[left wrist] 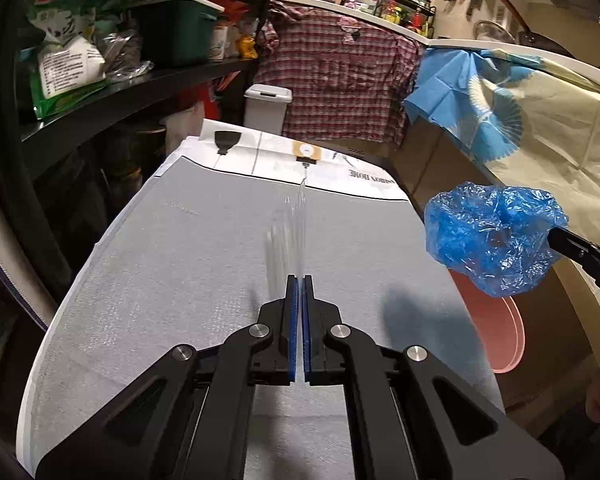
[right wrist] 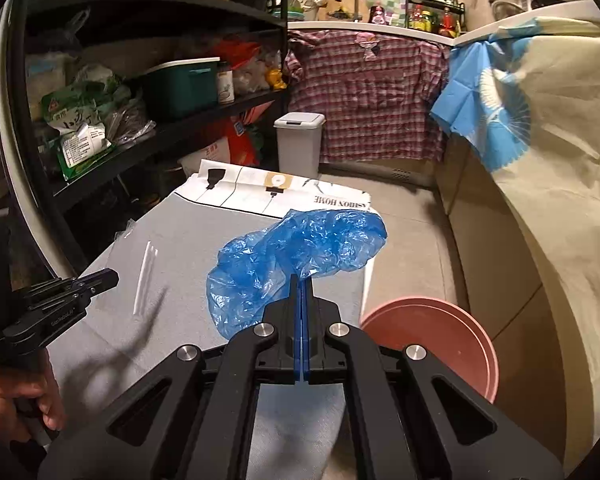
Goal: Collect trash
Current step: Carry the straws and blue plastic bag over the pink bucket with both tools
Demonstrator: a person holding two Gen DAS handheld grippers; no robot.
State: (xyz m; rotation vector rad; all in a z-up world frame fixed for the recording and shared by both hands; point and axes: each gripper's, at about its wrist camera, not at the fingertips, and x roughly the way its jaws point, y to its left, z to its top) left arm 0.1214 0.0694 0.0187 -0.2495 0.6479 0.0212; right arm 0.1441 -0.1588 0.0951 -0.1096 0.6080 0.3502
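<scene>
Fingers of our right gripper pinch the light, crumply blue plastic bag by its edge, above the table; left fingers pinch clear film.

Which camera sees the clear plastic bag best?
The right wrist view: the clear plastic bag shows side-on, held by the left gripper. The left wrist view shows it edge-on, a thin blurry sliver.
</scene>
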